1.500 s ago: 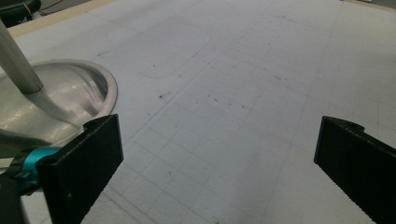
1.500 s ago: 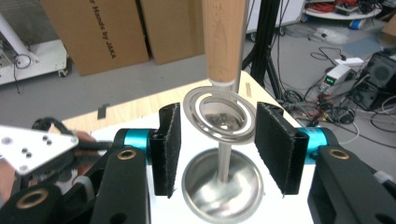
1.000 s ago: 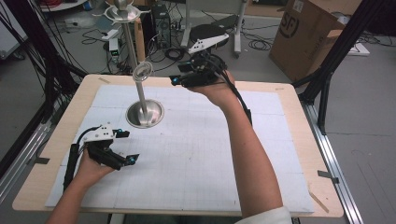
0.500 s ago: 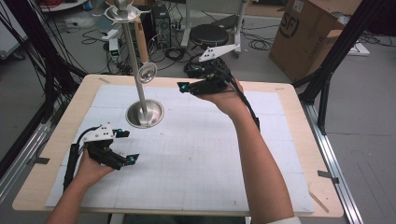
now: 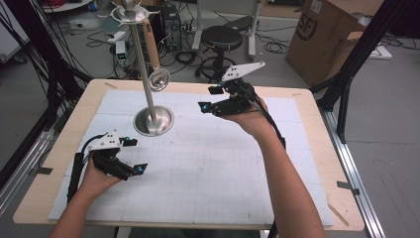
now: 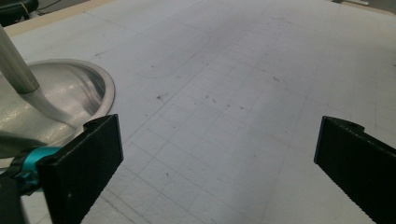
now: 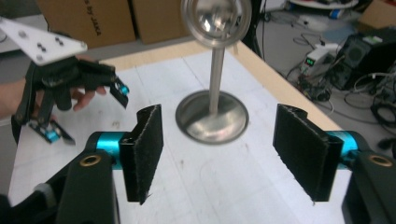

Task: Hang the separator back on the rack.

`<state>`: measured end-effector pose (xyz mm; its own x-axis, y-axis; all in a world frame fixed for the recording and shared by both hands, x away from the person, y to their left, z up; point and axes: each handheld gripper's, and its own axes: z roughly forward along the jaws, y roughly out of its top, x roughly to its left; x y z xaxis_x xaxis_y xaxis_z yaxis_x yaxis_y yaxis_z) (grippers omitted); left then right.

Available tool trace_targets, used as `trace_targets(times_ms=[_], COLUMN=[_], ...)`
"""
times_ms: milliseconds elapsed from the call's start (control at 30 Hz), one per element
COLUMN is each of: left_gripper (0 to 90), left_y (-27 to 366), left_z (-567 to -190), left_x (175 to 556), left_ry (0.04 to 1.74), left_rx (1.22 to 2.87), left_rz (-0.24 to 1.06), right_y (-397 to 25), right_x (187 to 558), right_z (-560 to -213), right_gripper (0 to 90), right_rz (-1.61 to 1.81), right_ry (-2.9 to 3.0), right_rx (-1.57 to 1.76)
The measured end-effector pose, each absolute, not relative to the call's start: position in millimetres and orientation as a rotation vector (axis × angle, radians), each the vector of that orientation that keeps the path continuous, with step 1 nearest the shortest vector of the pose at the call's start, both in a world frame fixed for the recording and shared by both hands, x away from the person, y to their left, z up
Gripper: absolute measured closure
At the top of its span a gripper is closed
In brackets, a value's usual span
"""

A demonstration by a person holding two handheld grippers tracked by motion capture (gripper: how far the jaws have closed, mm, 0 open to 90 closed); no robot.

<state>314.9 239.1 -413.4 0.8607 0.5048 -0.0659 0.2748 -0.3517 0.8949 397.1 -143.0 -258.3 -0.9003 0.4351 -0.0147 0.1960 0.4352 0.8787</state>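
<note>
Two things matter most: the ladle (image 5: 157, 74) and the stand (image 5: 154, 120) it hangs on. The ladle dangles from the stand's top ring, wooden handle up, bowl down beside the pole, so its long axis runs nearly vertical, tilted a little off the pole; in the right gripper view the bowl (image 7: 216, 21) faces the camera. The stand sits on the white mat (image 5: 208, 168) at the table's far left, its round base flat. The right gripper (image 5: 213, 98) is raised above the mat to the right of the stand, apart from it, jaws wide and holding nothing, and aimed toward the pole. The left gripper (image 5: 132, 156) rests low on the mat near the person, just short of the base (image 6: 56, 100), jaws also spread and unloaded. I judge this to be the approach step (nothing is gripped yet): the right gripper is lining up on the ladle. The next move likely calls for closing in level with the handle or bowl neck, clamping it, then lifting it up off the hook.
</note>
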Motion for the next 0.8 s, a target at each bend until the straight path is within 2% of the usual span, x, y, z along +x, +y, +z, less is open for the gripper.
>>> trace_targets(times_ms=[800], left_gripper=[1.8], left_y=[238], left_z=[-415], left_x=[315], left_ry=[0.556], left_rx=[1.964], left_rz=[0.272], right_y=[-204], right_x=[360], right_z=[-318], right_gripper=[26.5], right_rz=[1.495], right_ry=[2.416], right_rx=[0.682])
